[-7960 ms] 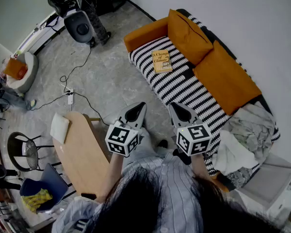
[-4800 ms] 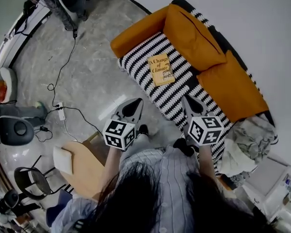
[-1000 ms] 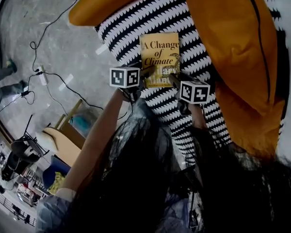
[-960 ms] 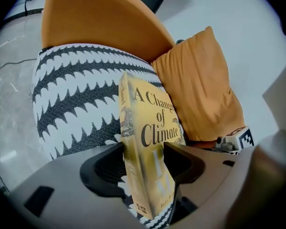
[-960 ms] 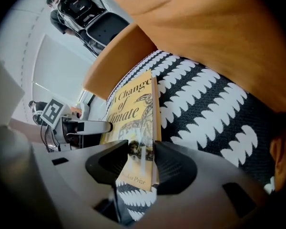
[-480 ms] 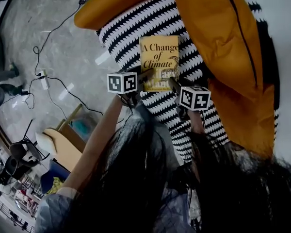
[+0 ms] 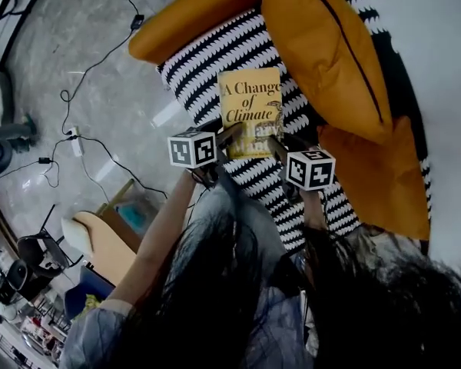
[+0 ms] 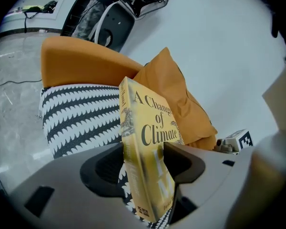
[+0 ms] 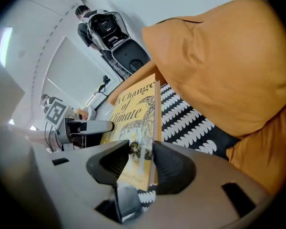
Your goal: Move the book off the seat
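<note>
A yellow book (image 7: 250,106) lies over the black-and-white striped sofa seat (image 7: 207,52). My left gripper (image 7: 232,134) grips its near left corner, and in the left gripper view the book (image 8: 152,132) is pinched between the pads of that gripper (image 8: 145,156). My right gripper (image 7: 276,146) is at the near right corner. Its jaws are closing, with the book (image 9: 133,109) between the pads of that gripper (image 9: 140,159), and both pads touch it. Whether the book is clear of the seat I cannot tell.
Two orange cushions (image 7: 330,44) lean on the sofa back, just right of the book. An orange armrest (image 7: 192,14) ends the seat at the far side. Cables (image 7: 84,129) cross the grey floor at left. A wooden table (image 7: 100,241) stands near left.
Both grippers stay at the book's near edge, and the right one has drawn in on its corner. The book has turned slightly and sits a little closer in the head view.
</note>
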A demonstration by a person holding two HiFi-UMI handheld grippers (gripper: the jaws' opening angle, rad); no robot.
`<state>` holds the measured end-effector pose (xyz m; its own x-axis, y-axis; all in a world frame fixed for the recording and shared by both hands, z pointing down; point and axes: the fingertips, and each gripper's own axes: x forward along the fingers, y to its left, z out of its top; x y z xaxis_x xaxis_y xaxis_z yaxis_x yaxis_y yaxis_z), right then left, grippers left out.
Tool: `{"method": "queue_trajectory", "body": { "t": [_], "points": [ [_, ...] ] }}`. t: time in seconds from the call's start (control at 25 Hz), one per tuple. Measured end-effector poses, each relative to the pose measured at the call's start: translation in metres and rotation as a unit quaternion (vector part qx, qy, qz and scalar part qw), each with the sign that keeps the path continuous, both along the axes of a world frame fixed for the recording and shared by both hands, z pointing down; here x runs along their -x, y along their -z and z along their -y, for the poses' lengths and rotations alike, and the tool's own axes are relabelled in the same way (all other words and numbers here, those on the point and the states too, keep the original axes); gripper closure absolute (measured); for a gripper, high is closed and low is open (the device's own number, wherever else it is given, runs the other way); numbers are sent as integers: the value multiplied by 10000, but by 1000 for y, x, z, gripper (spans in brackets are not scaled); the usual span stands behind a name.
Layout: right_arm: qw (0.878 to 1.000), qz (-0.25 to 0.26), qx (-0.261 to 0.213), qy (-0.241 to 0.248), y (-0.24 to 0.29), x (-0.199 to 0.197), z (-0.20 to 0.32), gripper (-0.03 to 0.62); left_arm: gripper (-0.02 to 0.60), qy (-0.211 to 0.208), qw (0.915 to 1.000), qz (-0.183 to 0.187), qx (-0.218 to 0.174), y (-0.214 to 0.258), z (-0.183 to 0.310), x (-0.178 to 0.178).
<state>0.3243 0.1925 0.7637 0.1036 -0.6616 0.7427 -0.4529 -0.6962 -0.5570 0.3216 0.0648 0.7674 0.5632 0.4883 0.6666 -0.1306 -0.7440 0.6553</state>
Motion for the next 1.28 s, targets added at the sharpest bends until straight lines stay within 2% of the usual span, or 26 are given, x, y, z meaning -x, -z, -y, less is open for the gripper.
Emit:
{"method": "queue_trajectory", "body": {
  "t": [0.08,0.24,0.44,0.64,0.92,1.28],
  "points": [
    [10000,-74,10,18,13,2,-1,425,308,-112,9998,-100,-88,15,0,0],
    [9998,-216,31,-7,51,7,-2,427,308,-188,9996,-216,-25,53,-5,4],
    [9990,-409,-147,-122,80,18,-17,428,308,-24,9988,-453,-168,84,-14,16],
    [9973,-669,-284,-131,133,11,-16,430,308,143,9972,-719,-141,137,-12,12],
    [9956,-839,-402,45,182,23,-13,431,308,288,9951,-924,-207,189,-10,26],
    [9926,-1043,-512,362,224,40,-17,433,308,486,9922,-1107,-319,232,-14,51]
  ]
}}
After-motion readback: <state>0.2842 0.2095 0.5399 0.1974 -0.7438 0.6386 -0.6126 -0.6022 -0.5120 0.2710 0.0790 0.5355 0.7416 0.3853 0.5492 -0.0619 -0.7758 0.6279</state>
